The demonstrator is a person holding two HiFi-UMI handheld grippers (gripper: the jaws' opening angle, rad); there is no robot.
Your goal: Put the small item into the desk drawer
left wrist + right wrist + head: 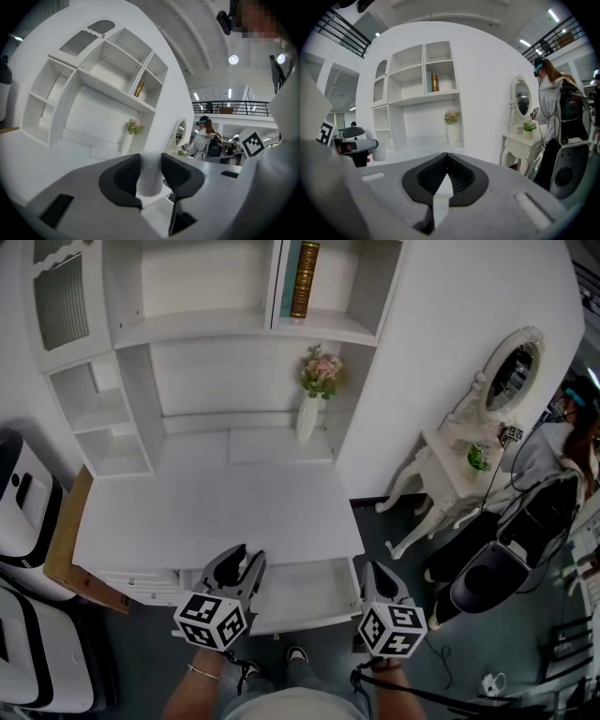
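White desk, open drawer, item not yet in. The person stands at the near edge of the white bench with a hand-held gripper in each hand. The desk drawer is already pulled out toward the person below the bench's front edge, and what shows of its inside looks bare.

The left hand-held gripper hangs at the drawer's left end, over the bench's near edge. Its own view shows the jaws fairly wide apart, with both dark pads pressed on the small item, a pale, upright, roughly cylindrical piece that fills the gap between them. The head view does not show the item clearly, so whether it is already over the drawer's opening or only beside it cannot be told.

The right hand-held gripper sits at the drawer's right end, just outside its front corner. Its jaws are closed tip to tip with nothing between them.

At the far side of the bench a vase of flowers stands against the back panel, well apart from the work.

Judged from this, opening the drawer and picking up the item are done. Still to come are carrying the item over the drawer, lowering it in and letting it go. Pushing the drawer shut may follow, though the task does not ask for it.
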